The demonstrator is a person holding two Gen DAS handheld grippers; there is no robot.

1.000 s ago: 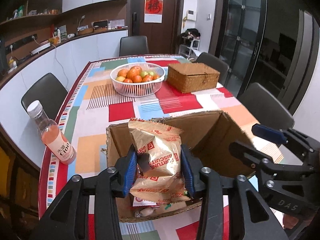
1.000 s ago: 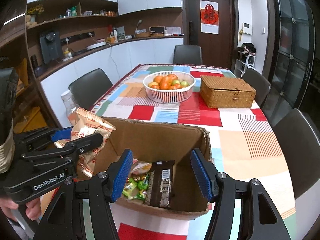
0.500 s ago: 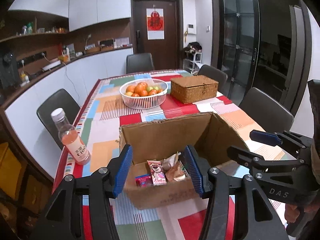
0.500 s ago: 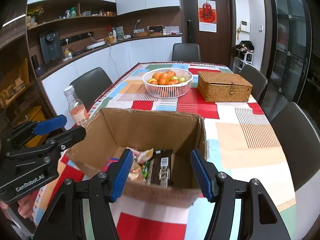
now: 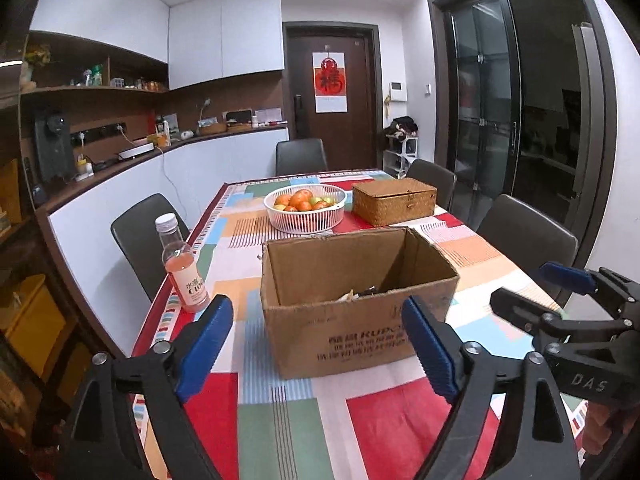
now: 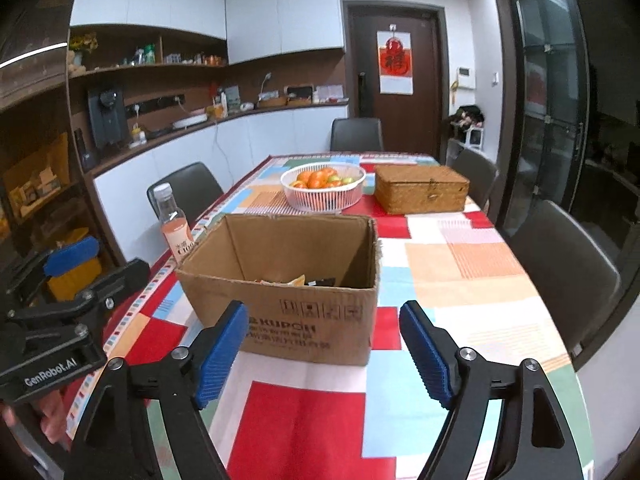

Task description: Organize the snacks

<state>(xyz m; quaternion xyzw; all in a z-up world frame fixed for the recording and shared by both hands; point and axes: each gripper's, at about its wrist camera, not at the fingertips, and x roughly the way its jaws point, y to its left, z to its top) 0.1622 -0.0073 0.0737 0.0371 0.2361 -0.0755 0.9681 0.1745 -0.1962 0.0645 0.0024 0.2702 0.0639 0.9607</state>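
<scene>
An open cardboard box [image 5: 352,320] [image 6: 296,320] stands on the patchwork tablecloth, and only the tops of snack packets [image 5: 352,294] [image 6: 288,280] peek over its front wall. My left gripper [image 5: 320,344] hangs in front of the box, its jaws opening, with nothing between the blue pads. My right gripper [image 6: 326,350] is also short of the box, its jaws opening and empty. Each gripper shows at the edge of the other's view: the right one [image 5: 560,292], the left one [image 6: 80,264].
A bottle of pink drink [image 5: 182,266] [image 6: 174,226] stands left of the box near the table edge. Behind are a white basket of fruit [image 5: 305,207] [image 6: 323,186] and a shut wicker box [image 5: 394,202] [image 6: 420,194]. Dark chairs ring the table.
The left gripper let go of a gold biscuit packet over the box, and the packet now lies inside. Both grippers pulled back from the box and spread wider.
</scene>
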